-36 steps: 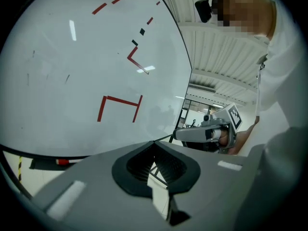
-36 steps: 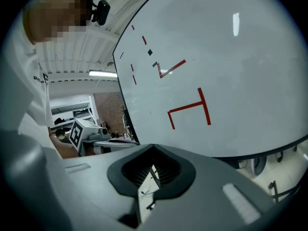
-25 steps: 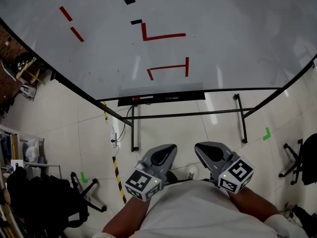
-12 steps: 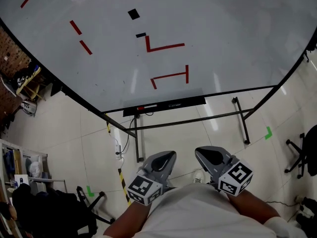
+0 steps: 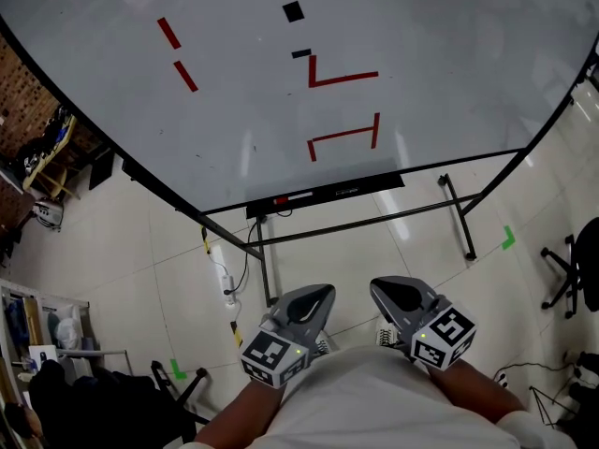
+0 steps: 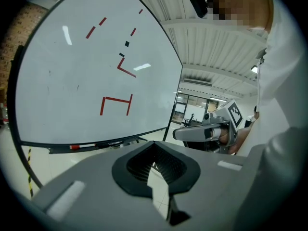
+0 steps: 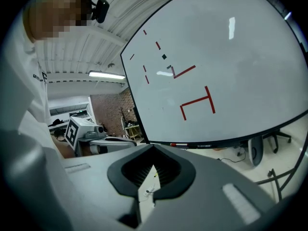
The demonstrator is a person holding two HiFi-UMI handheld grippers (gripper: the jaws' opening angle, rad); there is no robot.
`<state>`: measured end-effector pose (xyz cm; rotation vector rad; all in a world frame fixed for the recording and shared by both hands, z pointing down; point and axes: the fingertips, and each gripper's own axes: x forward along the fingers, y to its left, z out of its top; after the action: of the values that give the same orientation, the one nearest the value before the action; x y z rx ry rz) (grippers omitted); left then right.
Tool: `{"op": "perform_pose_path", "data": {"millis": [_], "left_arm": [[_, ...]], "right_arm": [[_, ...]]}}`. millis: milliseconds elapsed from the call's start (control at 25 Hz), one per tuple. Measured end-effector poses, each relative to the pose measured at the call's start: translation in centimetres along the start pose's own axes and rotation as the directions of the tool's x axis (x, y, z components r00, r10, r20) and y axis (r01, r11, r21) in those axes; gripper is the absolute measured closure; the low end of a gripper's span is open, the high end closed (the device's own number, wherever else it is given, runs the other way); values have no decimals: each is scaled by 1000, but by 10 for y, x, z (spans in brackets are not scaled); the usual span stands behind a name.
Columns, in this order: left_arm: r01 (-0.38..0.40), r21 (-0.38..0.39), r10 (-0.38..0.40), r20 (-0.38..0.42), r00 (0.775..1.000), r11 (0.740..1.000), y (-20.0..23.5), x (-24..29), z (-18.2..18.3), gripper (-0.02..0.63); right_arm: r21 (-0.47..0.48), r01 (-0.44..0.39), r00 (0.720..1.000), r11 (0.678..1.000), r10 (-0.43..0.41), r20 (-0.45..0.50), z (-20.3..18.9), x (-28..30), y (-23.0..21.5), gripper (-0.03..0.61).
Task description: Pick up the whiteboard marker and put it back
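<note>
A whiteboard marker [image 5: 292, 197] with a red cap and white barrel lies on the black tray [image 5: 351, 190] under the whiteboard [image 5: 421, 73], which bears red line marks. The marker [image 6: 79, 147] also shows in the left gripper view, and the marker [image 7: 180, 144] in the right gripper view. My left gripper [image 5: 314, 297] and right gripper [image 5: 388, 288] are held side by side close to my body, well short of the tray. Both are shut and hold nothing. Each one shows in the other's view: the right gripper [image 6: 192, 133] and the left gripper [image 7: 103, 141].
The whiteboard stands on a black metal frame [image 5: 459, 218] over a tiled floor. A power strip and cable [image 5: 229, 283] lie by the left leg. Office chairs [image 5: 571, 269] stand at the right, dark bags and a chair [image 5: 103, 400] at the lower left.
The head view has shifted, so the whiteboard and its tray now sit further right and slightly lower in the picture. Both grippers stay shut in the same place near my body.
</note>
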<state>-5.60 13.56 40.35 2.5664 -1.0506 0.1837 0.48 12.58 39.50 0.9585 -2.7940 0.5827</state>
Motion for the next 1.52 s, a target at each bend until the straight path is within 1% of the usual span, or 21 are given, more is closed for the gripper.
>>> {"op": "perform_pose_path", "data": {"millis": [320, 560, 760, 1520], "left_arm": [[29, -14, -29, -2, 1000, 999, 2, 3, -4, 597], [18, -26, -18, 4, 1000, 999, 2, 4, -6, 597], [7, -23, -6, 7, 1000, 1000, 4, 3, -4, 597], [2, 1, -2, -4, 1000, 1000, 0, 7, -2, 597]], "right_arm": [[-3, 12, 999, 1000, -12, -38, -9, 3, 3, 577], [-11, 2, 998, 1000, -2, -56, -10, 3, 1, 577], [-22, -30, 997, 999, 28, -71, -11, 8, 4, 577], [-23, -42, 997, 999, 40, -67, -12, 7, 1, 577]]}}
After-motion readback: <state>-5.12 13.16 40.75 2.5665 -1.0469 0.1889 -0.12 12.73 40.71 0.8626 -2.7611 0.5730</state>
